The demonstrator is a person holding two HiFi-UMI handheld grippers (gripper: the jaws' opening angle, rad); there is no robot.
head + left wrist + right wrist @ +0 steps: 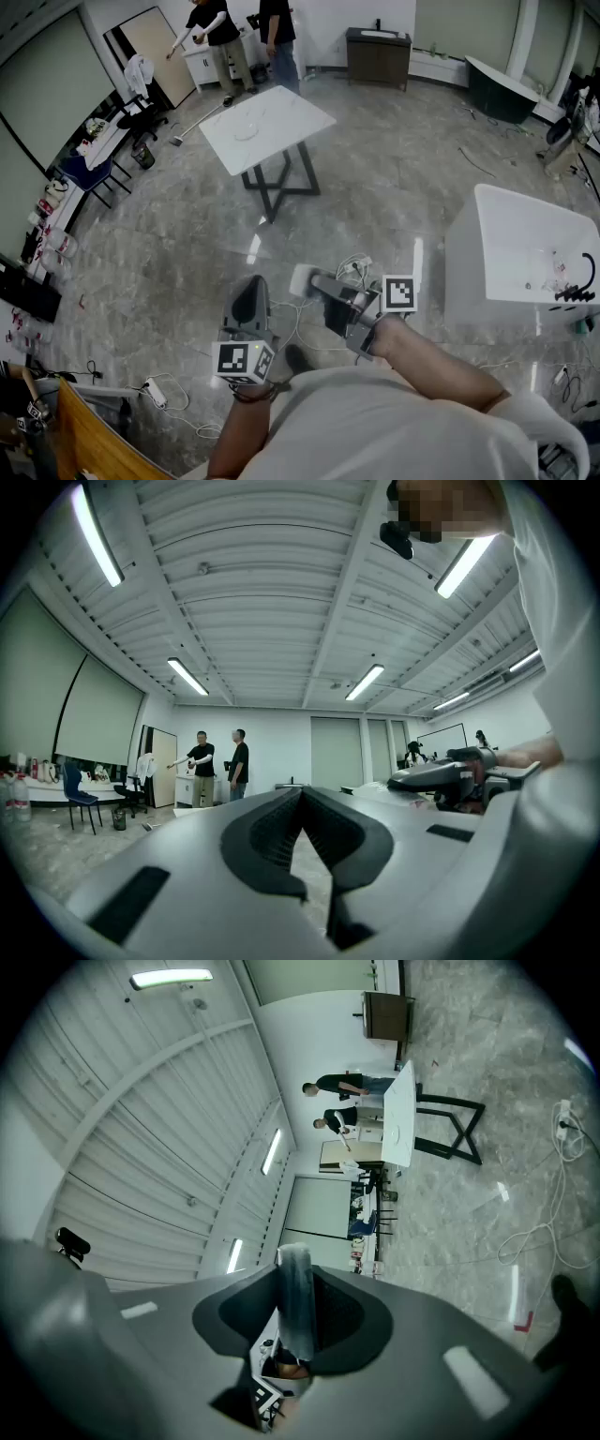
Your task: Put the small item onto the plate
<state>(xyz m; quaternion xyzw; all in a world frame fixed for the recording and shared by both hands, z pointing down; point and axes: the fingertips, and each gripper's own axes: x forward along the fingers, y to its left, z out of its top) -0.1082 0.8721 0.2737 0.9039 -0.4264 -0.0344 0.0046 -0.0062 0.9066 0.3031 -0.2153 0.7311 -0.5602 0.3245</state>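
Head view: the left gripper [251, 286] and the right gripper [322, 284] are held close to the person's body, over the grey marble floor [169, 234] and well apart from the white rectangular worktop on a black frame [281, 103]. A clear round plate [246, 128] lies near the middle of the worktop, slightly toward its left corner; its outline is faint and hard to make out. Neither pair of jaws can be read from this view, and the task item cannot be made out here. Left gripper view: the left gripper [302, 794] has its dark pads meeting at the tips with nothing between them. The right gripper [448, 778] appears at the right edge, partly cut off by the person's white sleeve [562, 649]. The worktop and plate cannot be identified here. Right gripper view: the right gripper [298, 1321] is clamped on a small grey flat-sided item [294, 1283], which stands upright between the pads with its upper end projecting past the tips; its lower end is hidden by the jaws. The worktop [401, 1115] appears far off and edge-on, so the plate is not visible. This view alone shows the item, which is in the right gripper, well apart from the plate.
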